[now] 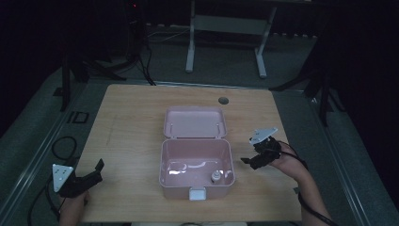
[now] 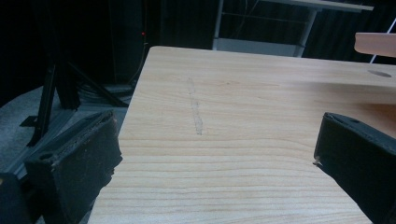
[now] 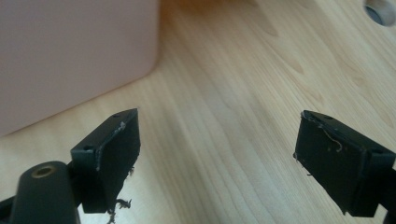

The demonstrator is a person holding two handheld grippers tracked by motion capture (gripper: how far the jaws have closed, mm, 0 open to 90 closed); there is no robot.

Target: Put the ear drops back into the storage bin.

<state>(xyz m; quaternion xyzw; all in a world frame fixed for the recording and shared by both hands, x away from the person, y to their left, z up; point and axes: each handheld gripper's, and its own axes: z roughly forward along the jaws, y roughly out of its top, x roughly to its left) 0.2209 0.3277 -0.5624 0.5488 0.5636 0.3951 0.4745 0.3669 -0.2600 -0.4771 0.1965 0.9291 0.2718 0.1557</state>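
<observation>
A pink box [image 1: 196, 168] sits open at the centre of the wooden tabletop [image 1: 131, 122], lid back, a small white object [image 1: 215, 176] inside. The left tool [image 1: 96, 170] rests well to its left, the right tool [image 1: 248, 161] just beside its right wall; both gape wide, holding nothing.

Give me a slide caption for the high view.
Open pink box on wooden table, flanked by open left gripper and right gripper.

no readable text, labels, brand marks or numbers, pink box [image 1: 196, 155] unmarked on lid and walls, bare wooden counter [image 1: 131, 132] around the box carrying no lettering
</observation>
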